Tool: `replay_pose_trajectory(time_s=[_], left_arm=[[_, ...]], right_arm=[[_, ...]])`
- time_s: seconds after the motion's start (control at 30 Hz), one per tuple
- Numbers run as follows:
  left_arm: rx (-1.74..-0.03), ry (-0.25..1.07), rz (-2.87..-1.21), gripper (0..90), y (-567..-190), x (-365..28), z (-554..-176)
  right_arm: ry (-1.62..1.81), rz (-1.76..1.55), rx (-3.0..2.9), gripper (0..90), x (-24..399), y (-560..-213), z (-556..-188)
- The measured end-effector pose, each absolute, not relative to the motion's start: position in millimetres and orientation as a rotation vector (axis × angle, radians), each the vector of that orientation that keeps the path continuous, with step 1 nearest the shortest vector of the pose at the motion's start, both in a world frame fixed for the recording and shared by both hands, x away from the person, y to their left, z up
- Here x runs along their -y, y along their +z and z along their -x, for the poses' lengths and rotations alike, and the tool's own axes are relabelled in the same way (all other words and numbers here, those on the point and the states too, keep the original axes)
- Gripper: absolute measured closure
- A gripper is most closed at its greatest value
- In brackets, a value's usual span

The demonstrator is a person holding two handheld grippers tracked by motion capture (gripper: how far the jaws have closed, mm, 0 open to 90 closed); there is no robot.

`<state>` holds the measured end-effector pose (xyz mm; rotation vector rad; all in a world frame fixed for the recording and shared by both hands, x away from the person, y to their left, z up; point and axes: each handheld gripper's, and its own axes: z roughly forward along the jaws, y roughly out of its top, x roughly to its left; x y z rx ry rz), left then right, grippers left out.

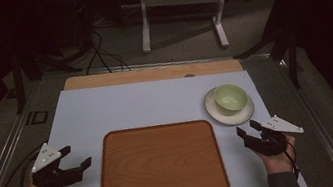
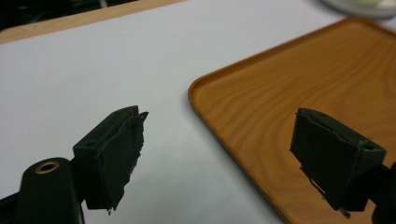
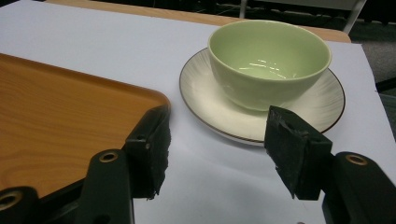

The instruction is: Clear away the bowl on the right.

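Observation:
A pale green bowl (image 1: 230,98) (image 3: 267,63) stands upright on a white saucer (image 1: 216,111) (image 3: 206,101) at the right of the table. A brown wooden tray (image 1: 160,165) (image 2: 299,93) (image 3: 51,116) lies bare at the centre front. My left gripper (image 1: 75,156) (image 2: 217,158) hovers open just left of the tray's near-left corner, with nothing between its jaws. Off the tray's right edge, my right gripper (image 1: 247,131) (image 3: 217,154) is open and points at the saucer from a short distance in front of it, holding nothing.
A light blue-white mat (image 1: 136,106) covers the wooden tabletop (image 1: 151,73). A metal frame rail (image 1: 6,149) runs along each side of the table. Beyond the far edge stand a white desk frame (image 1: 178,5) and floor cables (image 1: 100,53).

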<state>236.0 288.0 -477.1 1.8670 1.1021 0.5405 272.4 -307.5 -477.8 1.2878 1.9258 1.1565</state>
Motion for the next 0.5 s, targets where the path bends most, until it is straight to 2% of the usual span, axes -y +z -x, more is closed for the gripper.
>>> replay_pose_trajectory(time_s=[0.23,0.27,0.5], left_arm=[[-1.106,0.565,-1.825,17.3,-474.3,-296.2,-234.4],[-1.1,0.565,-1.825,13.4,-474.2,-296.5,-234.2],[-1.129,0.631,-1.841,12.9,-473.7,-296.4,-233.4]], right_arm=[[1.158,-1.291,-1.913,39.6,308.7,-477.6,-273.7],[1.157,-1.29,-1.913,39.7,308.5,-477.6,-273.9],[1.152,-1.31,-1.902,39.6,310.0,-477.3,-274.9]])
